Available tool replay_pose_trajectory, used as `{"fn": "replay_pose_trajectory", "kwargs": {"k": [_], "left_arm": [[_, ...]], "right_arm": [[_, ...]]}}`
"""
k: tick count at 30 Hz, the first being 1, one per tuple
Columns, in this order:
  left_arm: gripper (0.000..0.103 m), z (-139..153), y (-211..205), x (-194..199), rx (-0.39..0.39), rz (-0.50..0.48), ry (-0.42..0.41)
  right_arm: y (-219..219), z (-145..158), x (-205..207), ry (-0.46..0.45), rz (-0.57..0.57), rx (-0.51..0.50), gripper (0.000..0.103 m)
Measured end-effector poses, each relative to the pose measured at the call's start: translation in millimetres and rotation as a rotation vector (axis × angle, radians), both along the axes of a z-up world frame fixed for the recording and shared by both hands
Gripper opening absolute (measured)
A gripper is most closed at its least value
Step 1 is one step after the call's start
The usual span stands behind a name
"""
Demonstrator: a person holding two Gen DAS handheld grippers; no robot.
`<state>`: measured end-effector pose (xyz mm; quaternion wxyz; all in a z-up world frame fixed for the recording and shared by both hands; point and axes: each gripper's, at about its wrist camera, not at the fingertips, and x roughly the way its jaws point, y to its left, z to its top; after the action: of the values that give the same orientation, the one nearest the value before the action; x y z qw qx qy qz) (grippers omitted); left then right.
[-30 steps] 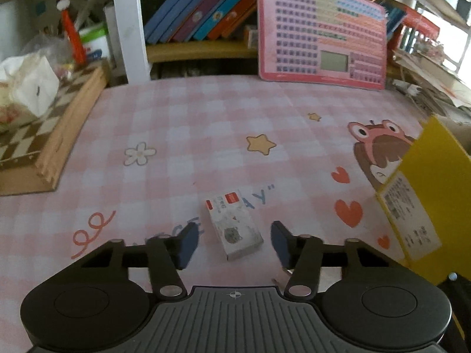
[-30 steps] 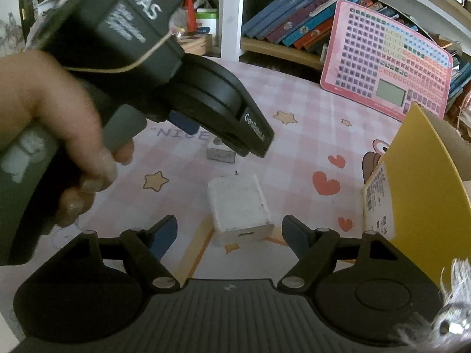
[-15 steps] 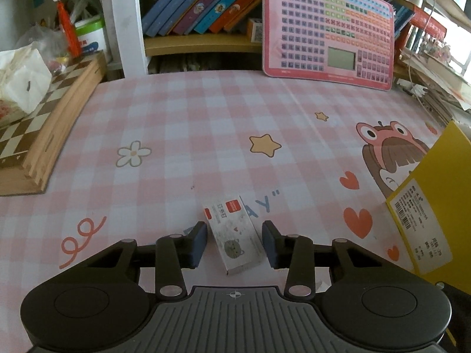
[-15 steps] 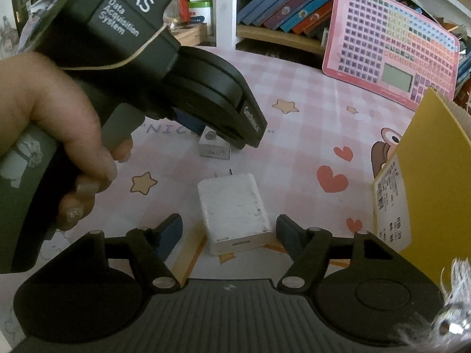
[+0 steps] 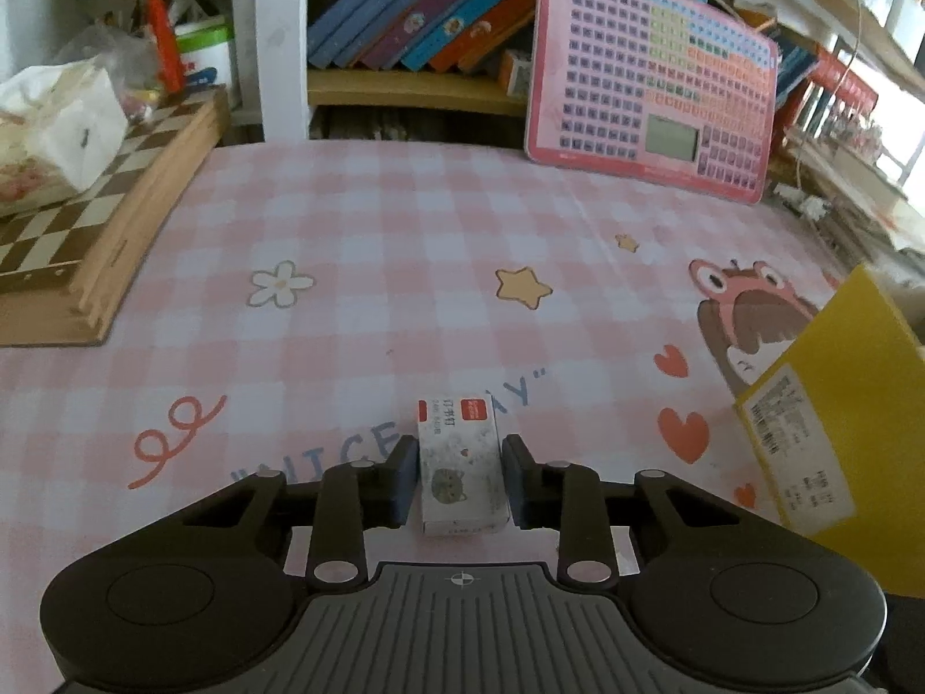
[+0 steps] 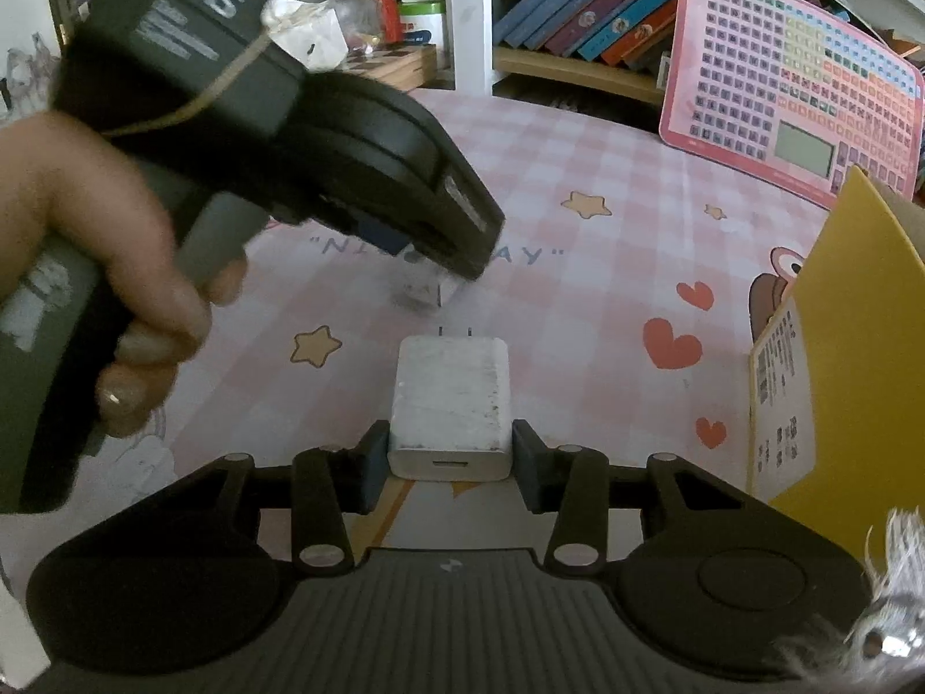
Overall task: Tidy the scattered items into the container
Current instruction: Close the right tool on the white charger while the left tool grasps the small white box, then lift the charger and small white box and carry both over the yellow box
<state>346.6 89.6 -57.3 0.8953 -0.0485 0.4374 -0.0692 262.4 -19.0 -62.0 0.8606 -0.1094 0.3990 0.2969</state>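
Observation:
My left gripper [image 5: 461, 477] is shut on a small white box of staples [image 5: 462, 465] with a red label and a cat picture, low over the pink checked tablecloth. My right gripper [image 6: 450, 457] is shut on a white USB charger [image 6: 450, 405] whose prongs point away from me. The yellow cardboard container stands at the right in the left wrist view [image 5: 838, 405] and in the right wrist view [image 6: 838, 358]. In the right wrist view the hand-held left gripper body [image 6: 324, 133] fills the upper left, with the staple box [image 6: 425, 289] blurred below its tip.
A wooden chessboard [image 5: 87, 243] with a tissue pack lies at the left. A pink keyboard toy [image 5: 653, 81] leans against a bookshelf [image 5: 416, 87] at the back. Cluttered shelves stand at the far right.
Both grippers closed from open: the left onto the staple box, the right onto the charger. The left gripper has shifted in the right wrist view.

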Motion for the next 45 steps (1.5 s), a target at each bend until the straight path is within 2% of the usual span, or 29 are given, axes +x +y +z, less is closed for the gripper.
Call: {"fn": "replay_pose_trajectory", "kwargs": {"k": [9, 19, 23, 28, 37, 45], "left_arm": [[0.029, 28, 17, -36, -0.066, 0.023, -0.054], [0.029, 50, 34, -95, -0.148, 0.067, -0.085], [0.029, 58, 39, -118, -0.143, 0.068, -0.099], [0.029, 68, 47, -145, -0.177, 0.076, -0.122], [0.029, 91, 52, -192, -0.237, 0.052, -0.178], [0.029, 99, 51, -230, -0.28, 0.028, -0.201]], "right_arm": [[-4, 5, -13, 0.001, 0.003, -0.002, 0.041], [-10, 21, -40, -0.034, 0.017, -0.008, 0.041], [-14, 29, -50, -0.046, 0.025, -0.006, 0.041], [-24, 45, -63, -0.061, 0.029, -0.005, 0.041], [-44, 76, -106, -0.071, 0.05, 0.01, 0.041], [-55, 91, -142, -0.091, -0.006, 0.032, 0.041]]}}
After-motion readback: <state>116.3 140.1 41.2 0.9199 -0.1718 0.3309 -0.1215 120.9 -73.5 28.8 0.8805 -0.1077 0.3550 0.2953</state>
